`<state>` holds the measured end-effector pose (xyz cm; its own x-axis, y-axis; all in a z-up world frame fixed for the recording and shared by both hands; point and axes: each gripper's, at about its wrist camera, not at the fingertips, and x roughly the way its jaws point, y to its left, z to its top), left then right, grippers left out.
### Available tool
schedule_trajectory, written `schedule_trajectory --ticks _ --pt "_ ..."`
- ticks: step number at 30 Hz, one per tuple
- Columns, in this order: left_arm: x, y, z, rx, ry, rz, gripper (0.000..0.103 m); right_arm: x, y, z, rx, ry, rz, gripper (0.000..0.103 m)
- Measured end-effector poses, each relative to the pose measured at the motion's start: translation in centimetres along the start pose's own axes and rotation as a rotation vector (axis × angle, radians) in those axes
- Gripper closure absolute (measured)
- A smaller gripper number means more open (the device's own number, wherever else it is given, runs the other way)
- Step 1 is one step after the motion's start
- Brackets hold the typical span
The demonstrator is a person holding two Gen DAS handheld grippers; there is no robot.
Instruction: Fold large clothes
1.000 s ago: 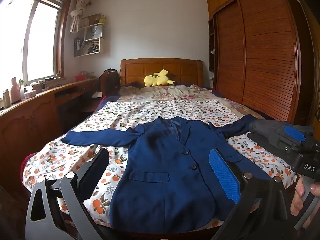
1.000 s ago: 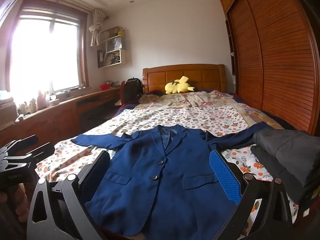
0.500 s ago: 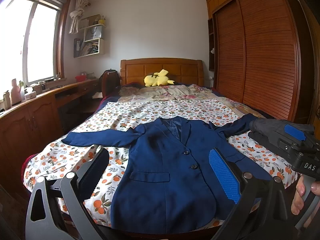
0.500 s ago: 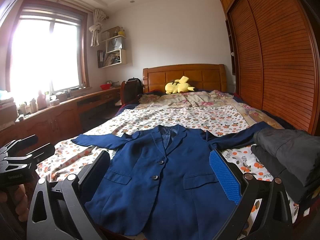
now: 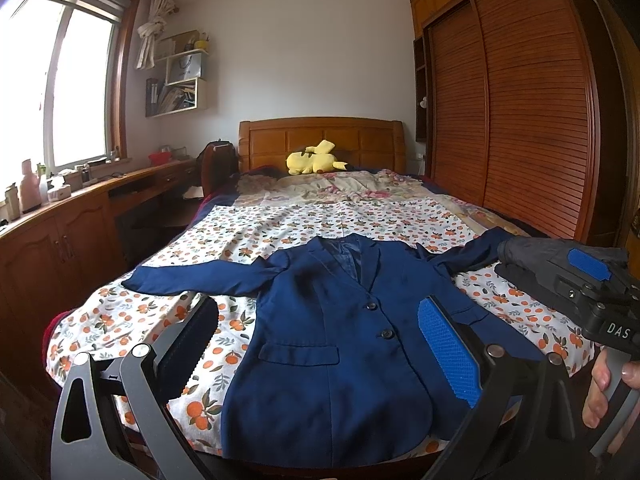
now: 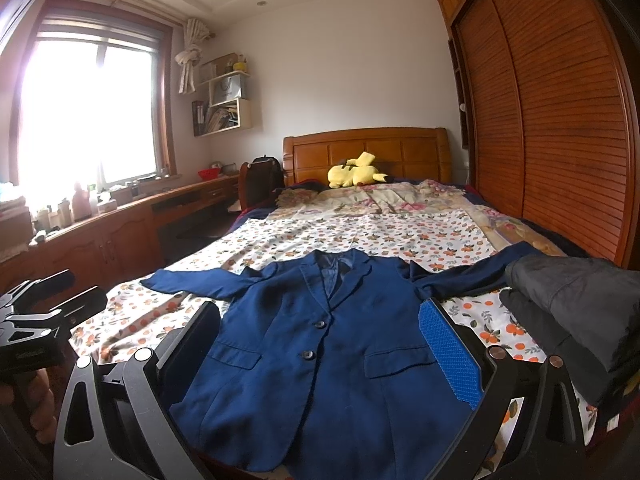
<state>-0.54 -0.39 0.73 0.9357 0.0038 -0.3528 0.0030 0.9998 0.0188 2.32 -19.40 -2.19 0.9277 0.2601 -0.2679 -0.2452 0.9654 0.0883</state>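
A navy blue blazer (image 5: 332, 344) lies flat and buttoned on the floral bedsheet, both sleeves spread sideways; it also shows in the right wrist view (image 6: 320, 352). My left gripper (image 5: 320, 336) is open and empty, hovering above the blazer's lower front near the foot of the bed. My right gripper (image 6: 320, 332) is open and empty too, above the same part of the blazer. The right gripper's body (image 5: 588, 292) shows at the right of the left wrist view, and the left one (image 6: 36, 328) at the left of the right wrist view.
Folded dark grey clothes (image 6: 576, 312) lie on the bed's right edge, over the blazer's right sleeve end. A yellow plush toy (image 5: 314, 158) sits by the headboard. A wooden desk (image 5: 72, 216) runs along the left wall, a slatted wardrobe (image 5: 520, 120) along the right.
Both grippers have stayed open and drifted only slightly; the view of the bed rose a little. The blazer has not moved.
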Motion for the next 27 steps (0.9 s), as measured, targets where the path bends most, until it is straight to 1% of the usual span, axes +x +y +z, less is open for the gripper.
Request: schedule_trajectory --ticks 27 --pt "-0.87 -0.22 0.2 0.014 -0.019 -0.007 0.002 -0.67 -0.09 0.21 -0.003 -0.012 0.005 0.007"
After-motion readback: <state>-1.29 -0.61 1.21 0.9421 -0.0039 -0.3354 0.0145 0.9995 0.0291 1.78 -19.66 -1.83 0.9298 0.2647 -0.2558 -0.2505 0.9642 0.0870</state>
